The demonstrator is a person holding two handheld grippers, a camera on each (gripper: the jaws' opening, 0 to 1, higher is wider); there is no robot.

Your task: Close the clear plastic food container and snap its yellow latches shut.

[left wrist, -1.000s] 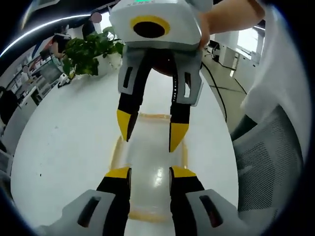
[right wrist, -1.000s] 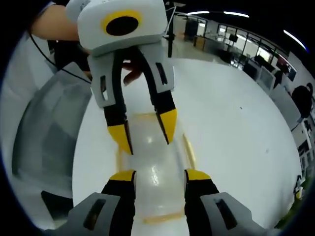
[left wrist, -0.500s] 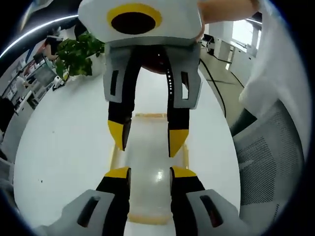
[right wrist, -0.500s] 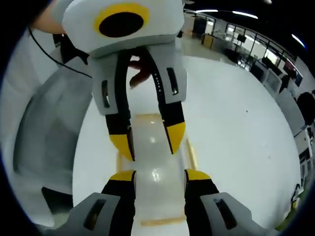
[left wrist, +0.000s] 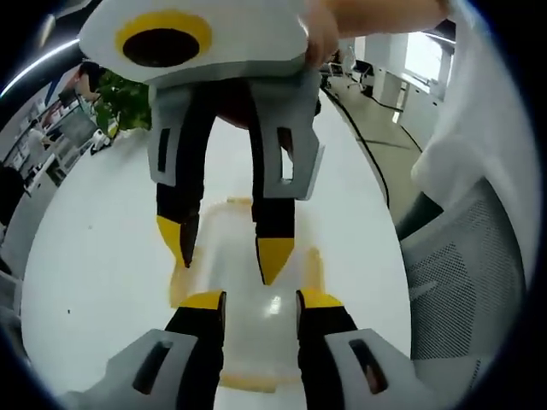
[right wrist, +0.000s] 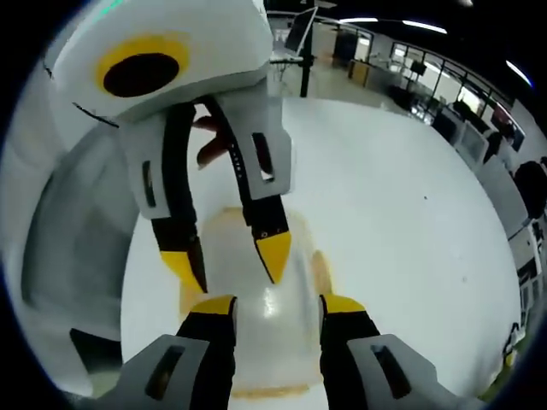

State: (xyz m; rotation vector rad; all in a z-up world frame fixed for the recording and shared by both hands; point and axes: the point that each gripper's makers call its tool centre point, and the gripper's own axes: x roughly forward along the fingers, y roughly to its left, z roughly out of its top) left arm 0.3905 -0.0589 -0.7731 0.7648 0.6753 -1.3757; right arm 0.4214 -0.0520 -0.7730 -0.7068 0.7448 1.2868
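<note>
The clear plastic container (left wrist: 248, 346) lies flat on the white table (left wrist: 94, 256), its lid glinting, with yellow latches (left wrist: 313, 265) along its edges. My left gripper (left wrist: 261, 301) hovers open over its near end, nothing between the jaws. My right gripper (left wrist: 224, 250) comes down from the top, facing it, also open and held by a hand. In the right gripper view the same container (right wrist: 256, 346) sits under my right gripper (right wrist: 278, 305). The left gripper (right wrist: 229, 259) hangs open just above the lid, with a yellow latch (right wrist: 320, 266) at the side.
A potted plant (left wrist: 115, 98) stands at the table's far edge. A grey mesh chair (left wrist: 461, 282) is close on the right, seen again as the chair (right wrist: 77, 256) in the right gripper view. Office desks (right wrist: 444, 102) fill the background.
The two grippers have drawn closer together over the container, each looming larger and shifting left in the other's view. Both stay open. The container has not moved.
</note>
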